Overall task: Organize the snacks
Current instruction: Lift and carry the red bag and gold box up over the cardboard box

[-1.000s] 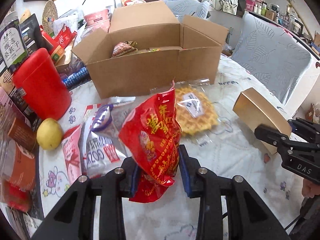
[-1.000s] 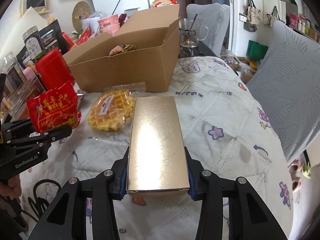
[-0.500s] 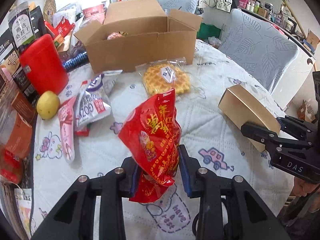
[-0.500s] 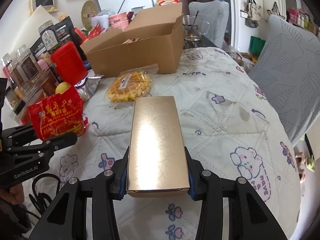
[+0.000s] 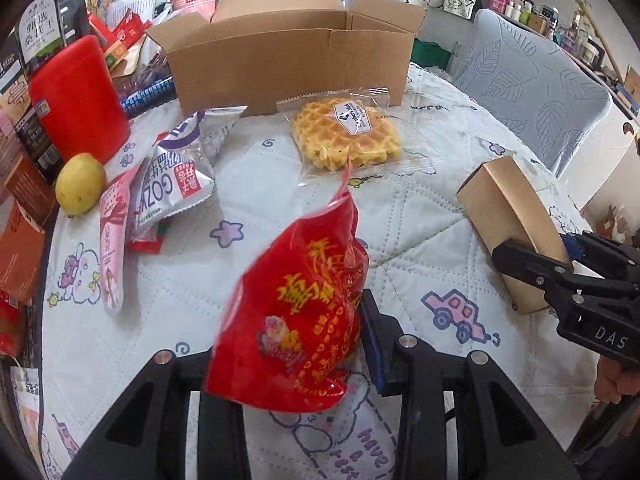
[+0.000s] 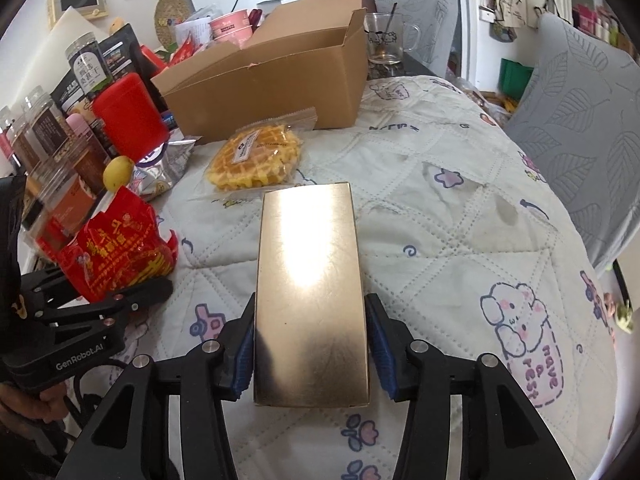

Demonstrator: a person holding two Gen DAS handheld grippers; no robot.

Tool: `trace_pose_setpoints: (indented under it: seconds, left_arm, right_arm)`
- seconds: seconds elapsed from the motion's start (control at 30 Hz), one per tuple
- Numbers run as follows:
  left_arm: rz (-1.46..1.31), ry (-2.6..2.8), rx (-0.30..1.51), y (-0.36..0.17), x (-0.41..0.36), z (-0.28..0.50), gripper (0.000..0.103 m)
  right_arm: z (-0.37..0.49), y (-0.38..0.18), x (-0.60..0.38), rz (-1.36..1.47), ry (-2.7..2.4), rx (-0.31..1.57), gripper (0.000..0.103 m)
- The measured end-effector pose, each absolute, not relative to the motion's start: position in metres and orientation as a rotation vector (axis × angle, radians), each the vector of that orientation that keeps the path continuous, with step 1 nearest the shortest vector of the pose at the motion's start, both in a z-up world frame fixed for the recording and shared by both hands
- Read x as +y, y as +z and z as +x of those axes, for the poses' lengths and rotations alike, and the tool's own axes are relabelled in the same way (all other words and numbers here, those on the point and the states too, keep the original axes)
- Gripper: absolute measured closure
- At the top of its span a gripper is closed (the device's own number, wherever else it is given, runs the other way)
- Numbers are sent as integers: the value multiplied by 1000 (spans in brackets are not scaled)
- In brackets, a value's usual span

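My left gripper [image 5: 296, 332] is shut on a red snack bag [image 5: 296, 320] with yellow print, held above the quilted table; the bag leans left and hides the left pad. In the right wrist view the same bag [image 6: 116, 256] and left gripper [image 6: 120, 300] show at the left. My right gripper [image 6: 310, 320] has a shiny gold box [image 6: 310, 280] between its jaws, which are opening; thin gaps show at both pads. From the left wrist view, the gold box [image 5: 508, 216] slopes down to the cloth at its far end. An open cardboard box [image 5: 288, 60] stands at the back, a wrapped waffle [image 5: 346, 136] in front of it.
A red canister [image 5: 76, 96], a lemon [image 5: 80, 188], a silver snack pack [image 5: 176, 184] and a pink packet [image 5: 112, 240] crowd the left side. Jars and packets line the far left edge. A leaf-patterned chair [image 5: 532, 88] stands right, and a glass mug [image 6: 384, 40] sits behind the cardboard box.
Both grippers have drawn back from the cardboard box and sunk a little. The red bag has tipped to the left. The gold box sits lower between the right jaws, which have spread slightly.
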State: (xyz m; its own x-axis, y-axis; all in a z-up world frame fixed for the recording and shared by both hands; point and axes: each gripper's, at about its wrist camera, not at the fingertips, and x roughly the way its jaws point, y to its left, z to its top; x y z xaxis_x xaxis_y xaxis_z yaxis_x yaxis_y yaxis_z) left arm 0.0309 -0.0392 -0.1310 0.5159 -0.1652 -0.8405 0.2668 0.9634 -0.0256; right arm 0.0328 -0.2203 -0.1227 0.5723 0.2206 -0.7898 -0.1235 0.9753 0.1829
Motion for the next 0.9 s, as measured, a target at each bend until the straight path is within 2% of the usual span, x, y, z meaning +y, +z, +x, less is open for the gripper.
trace_pose_setpoints:
  seconds: [0.13, 0.27, 0.9]
  left_arm:
    - [127, -254, 975, -131, -41, 32, 68]
    - [128, -263, 975, -129, -41, 33, 68]
    - [69, -278, 883, -84, -31, 9, 69]
  right_arm:
    - [34, -124, -219, 109, 186, 935, 54]
    - [31, -121, -218, 101, 190, 921, 59]
    - [5, -85, -204, 121, 250, 841, 60]
